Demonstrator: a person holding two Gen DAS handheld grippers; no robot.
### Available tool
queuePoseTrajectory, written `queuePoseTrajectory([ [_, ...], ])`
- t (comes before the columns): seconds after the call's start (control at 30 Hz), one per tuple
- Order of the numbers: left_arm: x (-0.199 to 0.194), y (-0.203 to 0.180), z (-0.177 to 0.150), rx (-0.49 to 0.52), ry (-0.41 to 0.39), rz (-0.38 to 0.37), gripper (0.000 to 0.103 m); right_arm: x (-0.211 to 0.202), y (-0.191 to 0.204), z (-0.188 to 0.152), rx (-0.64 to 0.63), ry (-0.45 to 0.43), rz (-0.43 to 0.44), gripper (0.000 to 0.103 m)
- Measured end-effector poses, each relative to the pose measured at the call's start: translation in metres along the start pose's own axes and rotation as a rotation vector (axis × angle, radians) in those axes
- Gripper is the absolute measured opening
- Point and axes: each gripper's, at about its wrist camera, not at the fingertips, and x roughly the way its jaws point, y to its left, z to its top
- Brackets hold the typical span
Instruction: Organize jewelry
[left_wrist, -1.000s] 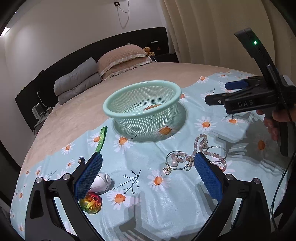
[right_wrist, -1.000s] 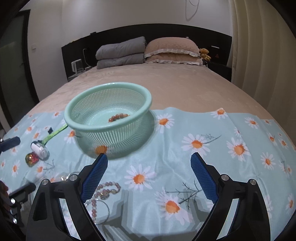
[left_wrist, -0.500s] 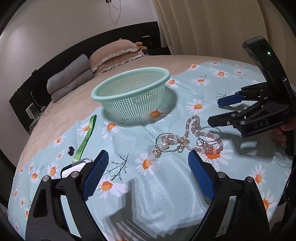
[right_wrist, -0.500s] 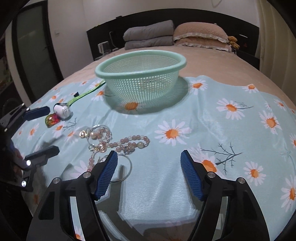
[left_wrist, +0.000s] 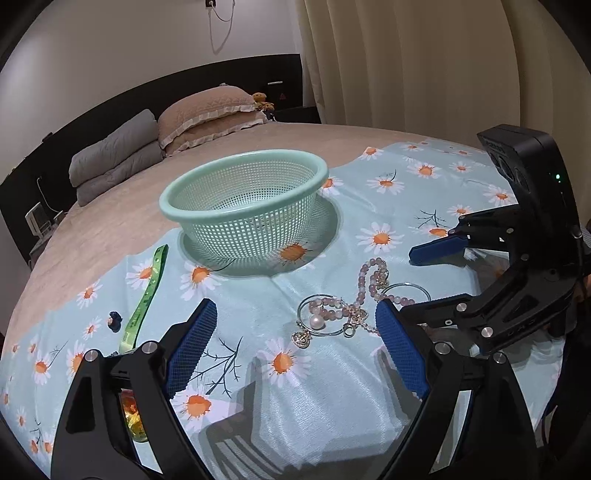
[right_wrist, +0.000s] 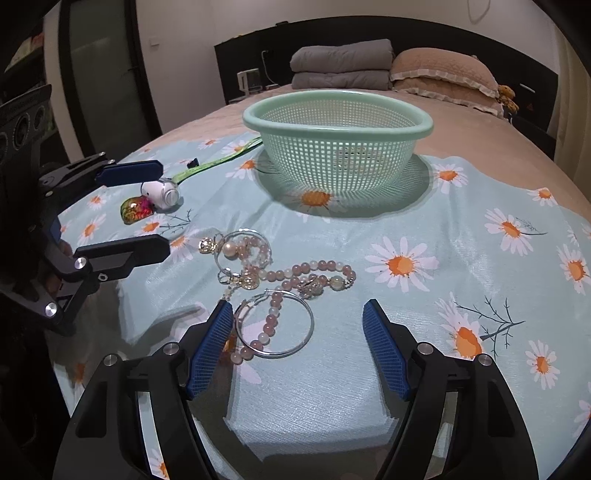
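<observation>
With both our right gripper (right_wrist: 297, 350) and left gripper (left_wrist: 295, 350) wide open and empty, we judge the pink bead bracelet (right_wrist: 314, 277) just ahead of the right fingertips light, limp and slippery, best pinched across its strand.

Bedroom backdrop behind the daisy cloth

Folded grey quilt (right_wrist: 341, 64) beside frilled tan pillows (right_wrist: 443, 75) against a black headboard (left_wrist: 221, 81); cream pleated curtains (left_wrist: 424, 62) hang alongside.

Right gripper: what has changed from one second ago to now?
The right gripper has come down and forward to the jewelry pile, jaws open around the silver hoop, gripping nothing. The left gripper also came nearer, open. Basket and jewelry stayed put.
</observation>
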Motion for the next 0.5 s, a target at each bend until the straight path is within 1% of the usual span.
queuePoseTrajectory([
  [0.1,0.002,-0.001,-0.003,-0.001,-0.036,-0.055,0.087,0.003,0.004,0.0,-0.018,0.013,-0.002,0.068],
  [0.17,0.002,-0.006,-0.004,0.039,-0.05,-0.06,0.087,0.002,0.007,0.001,-0.036,0.009,0.005,0.063],
  [0.23,0.006,-0.009,-0.005,0.056,-0.037,-0.075,0.087,0.003,0.01,0.001,-0.056,0.016,0.017,0.06],
  [0.33,0.014,-0.008,-0.007,0.041,-0.008,-0.086,0.087,0.007,0.008,0.003,-0.045,0.029,0.032,0.057],
  [0.43,0.018,-0.002,-0.008,0.008,-0.002,-0.117,0.087,0.007,0.005,0.004,-0.03,0.031,0.069,0.042],
  [0.5,0.021,0.001,-0.009,-0.011,0.004,-0.132,0.087,0.008,0.004,0.005,-0.021,0.034,0.076,0.042],
])
